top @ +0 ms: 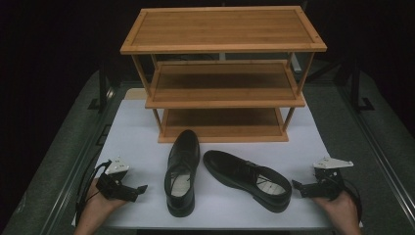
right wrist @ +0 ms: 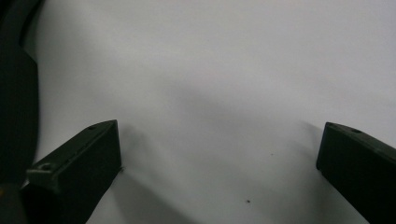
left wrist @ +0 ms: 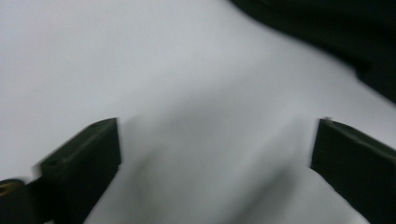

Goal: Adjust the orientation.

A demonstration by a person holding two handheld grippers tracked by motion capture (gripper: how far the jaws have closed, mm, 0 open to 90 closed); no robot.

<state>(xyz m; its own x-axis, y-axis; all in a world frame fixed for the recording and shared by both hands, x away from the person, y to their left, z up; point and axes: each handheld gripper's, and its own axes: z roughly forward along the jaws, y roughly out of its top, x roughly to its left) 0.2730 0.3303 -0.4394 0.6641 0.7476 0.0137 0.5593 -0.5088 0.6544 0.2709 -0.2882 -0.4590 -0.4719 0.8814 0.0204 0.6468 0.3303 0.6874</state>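
Observation:
Two black leather dress shoes lie on the white table top [top: 137,142]. The left shoe [top: 182,171] points away from me, toe toward the rack. The right shoe [top: 247,179] lies at an angle, toe to the upper left. A hand holds my left gripper [top: 143,188] at the table's front left, aimed right at the left shoe, open over bare white surface [left wrist: 205,93]. My right gripper [top: 295,184] rests at the front right, just off the right shoe's heel, open as well [right wrist: 219,154]. A dark shoe edge [right wrist: 16,93] shows at the left of the right gripper view.
A three-tier bamboo shoe rack [top: 222,73] stands at the back of the table, all its shelves bare. Dark stands and grey floor surround the table. Another dark shape [left wrist: 355,42] crosses the upper right of the left gripper view.

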